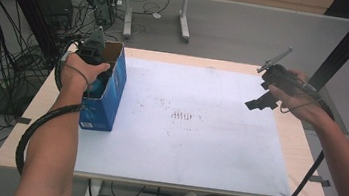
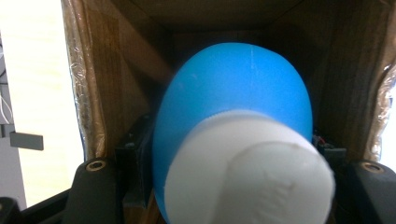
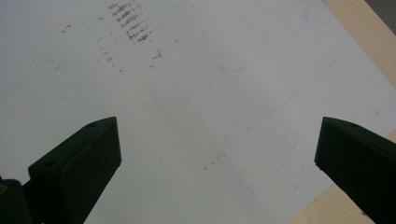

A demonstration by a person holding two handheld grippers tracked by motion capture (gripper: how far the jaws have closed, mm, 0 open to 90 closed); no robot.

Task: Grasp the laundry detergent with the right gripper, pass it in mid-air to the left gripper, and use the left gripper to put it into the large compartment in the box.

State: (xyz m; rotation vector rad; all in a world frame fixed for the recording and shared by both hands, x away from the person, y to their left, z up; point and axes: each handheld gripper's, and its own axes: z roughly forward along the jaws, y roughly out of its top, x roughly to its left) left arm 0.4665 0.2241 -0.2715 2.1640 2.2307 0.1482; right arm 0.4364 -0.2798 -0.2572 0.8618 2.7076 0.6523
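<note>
Blue bottle (image 2: pixel 233 98) with a white cap (image 2: pixel 247 172) is sitting inside the open blue carton (image 1: pixel 108 90) at the counter's (image 1: pixel 303 144) left side, cap toward the left gripper (image 1: pixel 94 55). That gripper is reaching down into the carton, jaws clenched on the bottle, probably at the neck, though the cap is blocking the contact. The upright carton is keeping the bottle standing. Right gripper (image 3: pixel 217 154) is hovering over the white mat (image 1: pixel 199 126), jaws released and empty, likely waiting clear of the carton.
</note>
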